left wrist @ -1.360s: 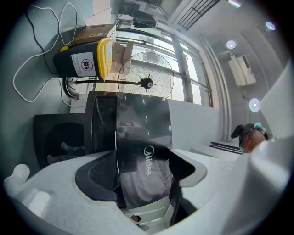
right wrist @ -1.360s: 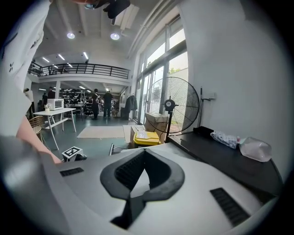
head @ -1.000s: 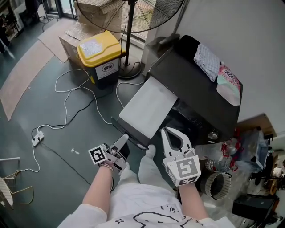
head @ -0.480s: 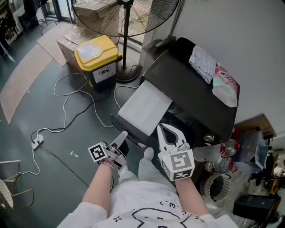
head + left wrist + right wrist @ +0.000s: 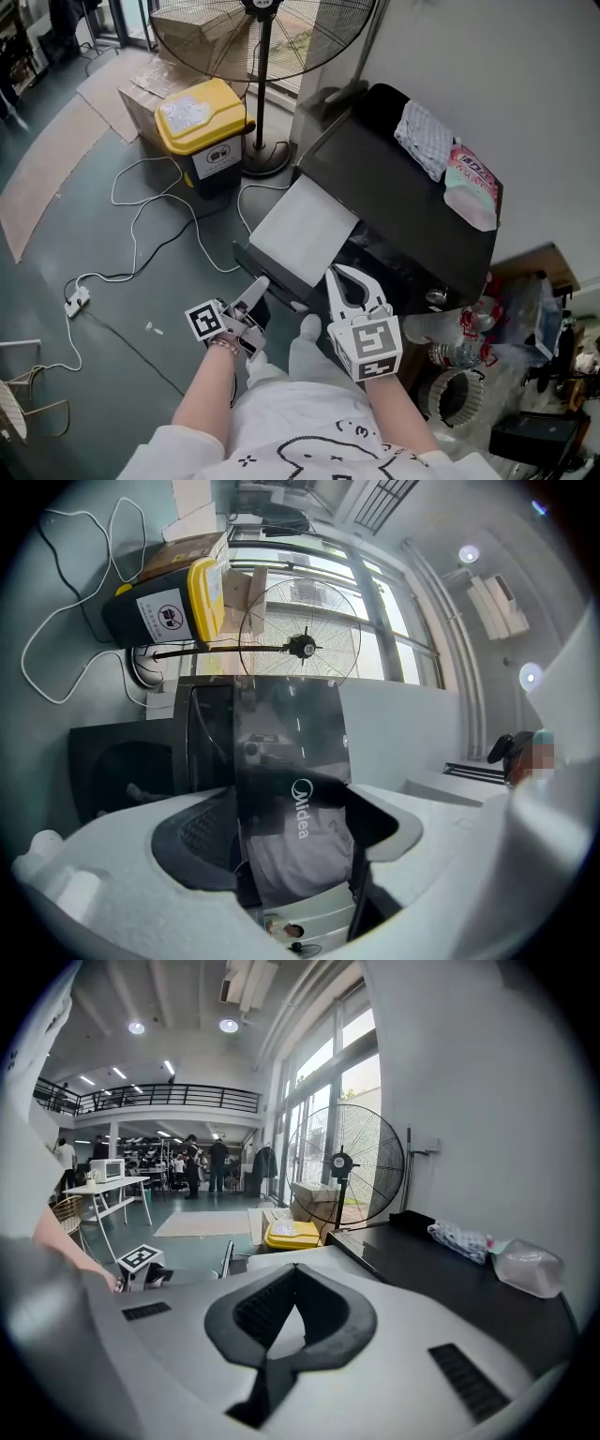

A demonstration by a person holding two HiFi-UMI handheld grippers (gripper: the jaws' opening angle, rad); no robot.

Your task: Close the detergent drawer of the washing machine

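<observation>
The floor around you is quite crowded. A yellow-lidded bin [image 5: 199, 122] stands to the left of the washing machine [image 5: 394, 202]. Cardboard boxes [image 5: 187, 21] are behind the bin, and a big standing fan [image 5: 264, 42] rises between the bin and the machine. A white cable [image 5: 150, 220] lies in loops on the floor and ends at a power strip [image 5: 75, 302], well apart from your grippers. On the black top of the machine lie a patterned cloth [image 5: 422, 136] and, just beside it, a pink and white bag [image 5: 472, 187]. To the right of the machine, plastic bottles [image 5: 459, 330] and other small things are packed together; what they are exactly cannot be told.

The detergent drawer [image 5: 305, 230] is pulled out from the machine toward you, with its grey top facing up. Its glossy black front panel [image 5: 291, 752] carries the word Midea. This panel stands between the jaws of your left gripper [image 5: 255, 298], and in the left gripper view the pads lie against its two edges, so this gripper is closed on the drawer front. Your right gripper [image 5: 339, 274] is just to the right, over the near corner of the drawer. Its jaws meet at the tips and it is empty.
</observation>
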